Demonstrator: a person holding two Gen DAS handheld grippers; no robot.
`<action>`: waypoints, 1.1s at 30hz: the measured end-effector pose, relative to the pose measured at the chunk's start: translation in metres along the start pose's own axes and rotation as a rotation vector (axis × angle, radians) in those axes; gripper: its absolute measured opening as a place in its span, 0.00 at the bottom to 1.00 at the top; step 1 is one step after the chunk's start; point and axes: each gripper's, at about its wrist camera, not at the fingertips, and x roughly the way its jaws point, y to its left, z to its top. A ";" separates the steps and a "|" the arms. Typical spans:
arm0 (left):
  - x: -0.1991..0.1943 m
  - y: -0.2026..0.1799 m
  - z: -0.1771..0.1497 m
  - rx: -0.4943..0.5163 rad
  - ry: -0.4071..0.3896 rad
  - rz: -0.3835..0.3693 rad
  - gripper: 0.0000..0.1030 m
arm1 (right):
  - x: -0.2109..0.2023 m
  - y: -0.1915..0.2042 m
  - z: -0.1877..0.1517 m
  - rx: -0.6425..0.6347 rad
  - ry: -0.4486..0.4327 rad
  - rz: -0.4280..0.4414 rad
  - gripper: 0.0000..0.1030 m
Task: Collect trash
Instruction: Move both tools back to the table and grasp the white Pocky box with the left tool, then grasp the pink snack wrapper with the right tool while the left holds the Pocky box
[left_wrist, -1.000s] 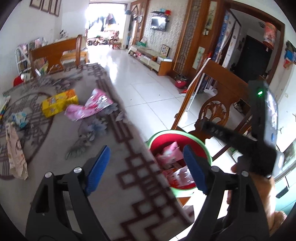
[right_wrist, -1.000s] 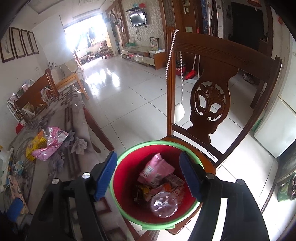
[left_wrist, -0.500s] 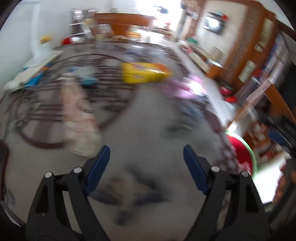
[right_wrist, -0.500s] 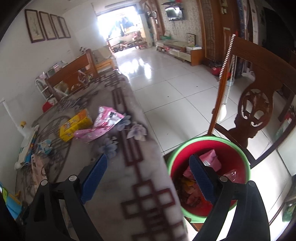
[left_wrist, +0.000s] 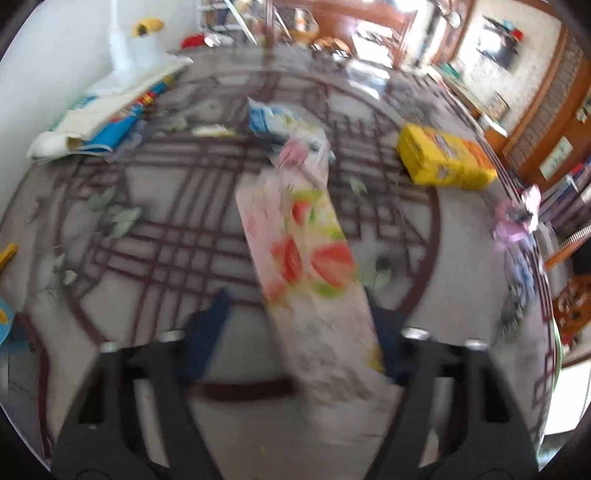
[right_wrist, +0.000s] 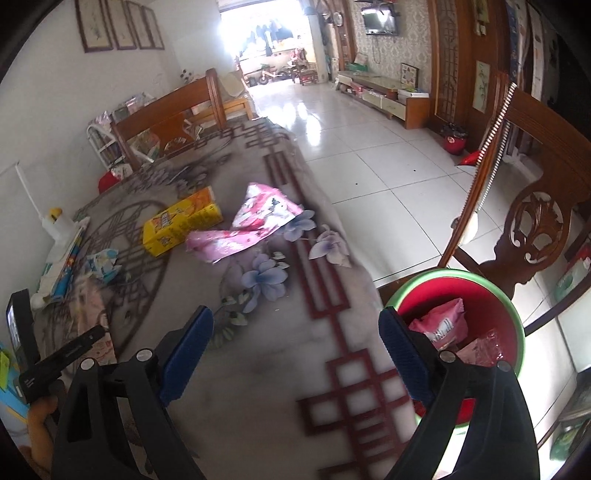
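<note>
Grey patterned cloth with dark red lattice lines covers the desk (right_wrist: 258, 387), which fills most of both views.

In the left wrist view, at the bottom of the frame, the left gripper (left_wrist: 295, 339) points down at the desk. Its jaws have just been closing, and a long pale wrapper (left_wrist: 306, 266) printed with red and green shapes lies between them, running up toward the frame's centre. The picture is blurred, so I cannot tell whether the pads press on it. Beyond its far end sits a crumpled blue and white packet (left_wrist: 269, 122). A yellow box (left_wrist: 443, 158) lies at the upper right, and a pink wrapper (left_wrist: 517, 218) sits at the right edge. Folded papers (left_wrist: 107, 118) rest at the upper left.

In the right wrist view, the right gripper (right_wrist: 295, 354) hangs over the desk near its edge, jaws wide with nothing between them; they were opening a moment ago. A red bin (right_wrist: 517, 325) with a green rim stands at the lower right beside the desk, on a carved wooden chair (right_wrist: 535, 229), with wrappers inside. Farther up the desk lie the pink wrapper (right_wrist: 251, 229) and the yellow box (right_wrist: 177, 225), touching. White floor tiles (right_wrist: 369, 147) stretch to a bright doorway at the top.
</note>
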 end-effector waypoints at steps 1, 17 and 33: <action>-0.003 0.002 -0.004 0.011 0.008 -0.019 0.46 | 0.001 0.004 0.000 -0.013 0.002 -0.003 0.85; -0.069 0.042 -0.083 -0.017 -0.032 -0.165 0.41 | 0.032 0.034 -0.014 -0.036 0.126 0.008 0.85; -0.065 0.057 -0.079 -0.033 -0.031 -0.238 0.41 | 0.074 0.029 0.029 0.232 0.146 0.109 0.85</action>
